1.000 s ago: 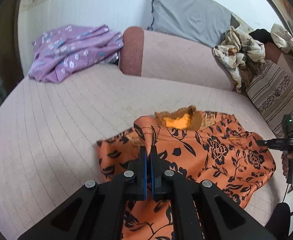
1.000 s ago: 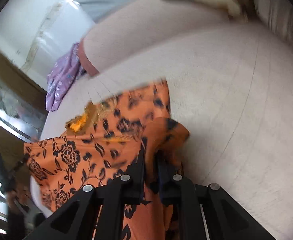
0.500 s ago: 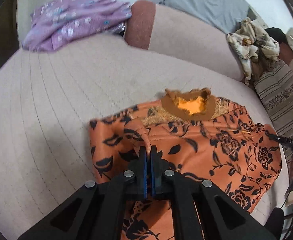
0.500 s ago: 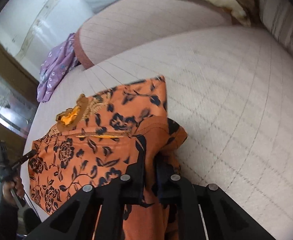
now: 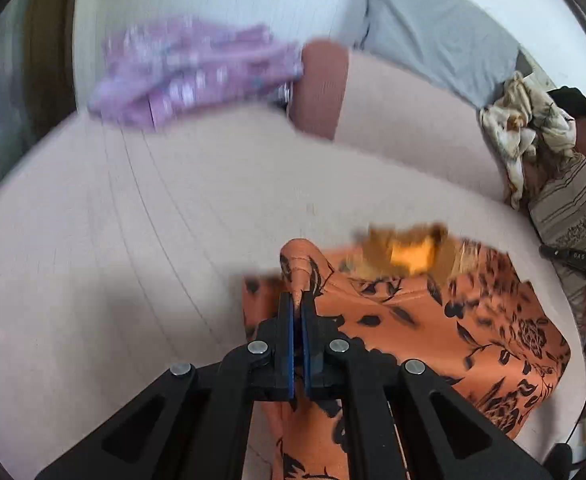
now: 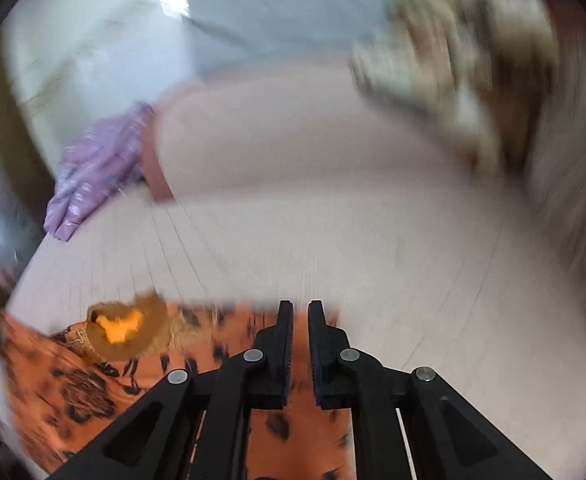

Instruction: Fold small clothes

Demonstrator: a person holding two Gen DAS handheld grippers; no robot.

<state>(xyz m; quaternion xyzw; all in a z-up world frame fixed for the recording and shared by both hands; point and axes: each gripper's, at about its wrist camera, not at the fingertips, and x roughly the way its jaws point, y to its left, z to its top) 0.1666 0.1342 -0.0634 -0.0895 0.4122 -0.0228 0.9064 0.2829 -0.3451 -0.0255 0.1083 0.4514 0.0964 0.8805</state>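
Observation:
An orange garment with a black flower print lies on the pale pink sofa seat; its brown collar faces the backrest. My left gripper is shut on a raised fold at the garment's left edge. In the blurred right wrist view the garment lies below and to the left, collar up. My right gripper stands over its far edge with a narrow gap between the fingers and no cloth in it.
A purple floral garment lies at the back left by the sofa arm. A grey pillow leans on the backrest. A cream crumpled cloth and a striped cushion are on the right.
My right gripper has let go of the orange cloth and swung up and away, blurring its view. My left gripper still holds its fold and has lifted slightly.

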